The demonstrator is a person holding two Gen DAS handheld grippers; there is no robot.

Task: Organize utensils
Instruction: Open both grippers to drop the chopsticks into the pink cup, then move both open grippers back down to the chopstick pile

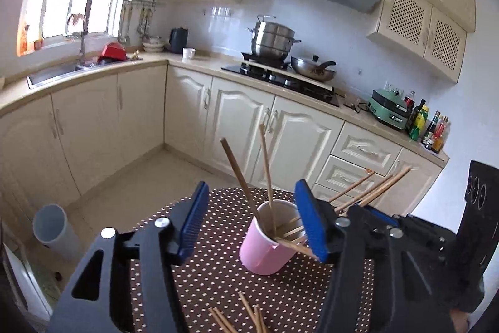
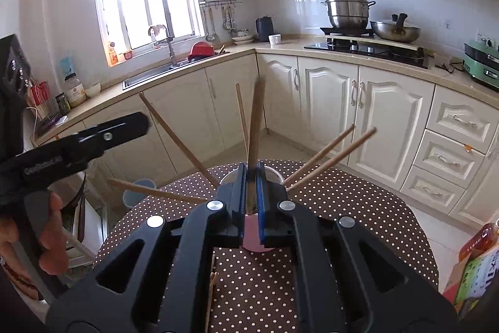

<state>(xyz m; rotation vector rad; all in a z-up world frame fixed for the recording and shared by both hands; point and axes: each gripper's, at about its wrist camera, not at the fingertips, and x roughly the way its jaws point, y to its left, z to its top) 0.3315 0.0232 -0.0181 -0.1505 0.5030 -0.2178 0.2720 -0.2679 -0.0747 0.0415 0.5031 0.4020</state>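
A pink cup stands on the table with the brown dotted cloth. Several wooden chopsticks fan out of it. My left gripper is open, its blue pads on either side of the cup without pressing it. One finger of that gripper shows at the left of the right wrist view, with a person's hand holding it. My right gripper is shut on one upright, blurred chopstick just above the cup. Its body sits behind the left gripper's right finger. Loose chopsticks lie on the cloth near me.
A grey bin stands on the floor left of the table. A colourful box and a bottle sit at the table's right edge. Cream kitchen cabinets and a hob with a steel pot run along the far wall.
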